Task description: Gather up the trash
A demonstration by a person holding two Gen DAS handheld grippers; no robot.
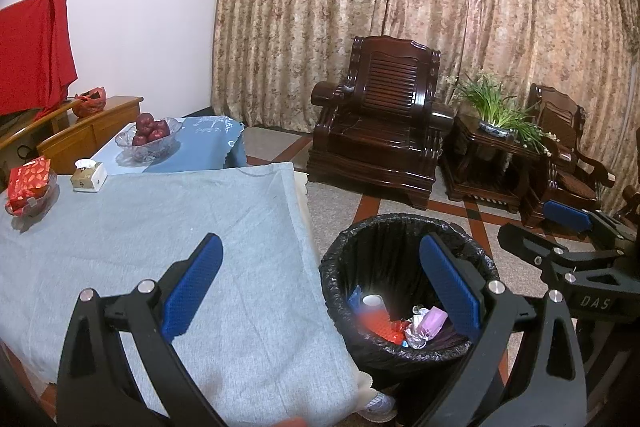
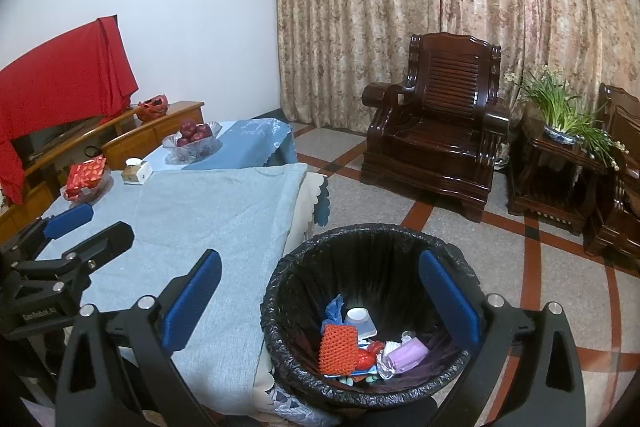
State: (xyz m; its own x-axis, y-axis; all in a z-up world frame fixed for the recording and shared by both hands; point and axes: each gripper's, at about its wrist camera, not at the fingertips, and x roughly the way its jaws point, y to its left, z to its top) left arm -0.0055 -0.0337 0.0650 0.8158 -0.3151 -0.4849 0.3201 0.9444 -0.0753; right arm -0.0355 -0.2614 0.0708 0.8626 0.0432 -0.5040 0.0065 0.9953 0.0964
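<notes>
curtained room, left gripper and right gripper over lined bin (trash inside), jaws spread, empty

Left wrist: looks forward and down over the table's corner, bin close at right.
Right wrist: same heading, nearer above the bin.
Shared: table, bin, armchair, curtain.

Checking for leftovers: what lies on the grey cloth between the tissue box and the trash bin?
Nothing: the grey cloth is bare from the tissue box to the trash bin, clearest in the right wrist view.
</notes>
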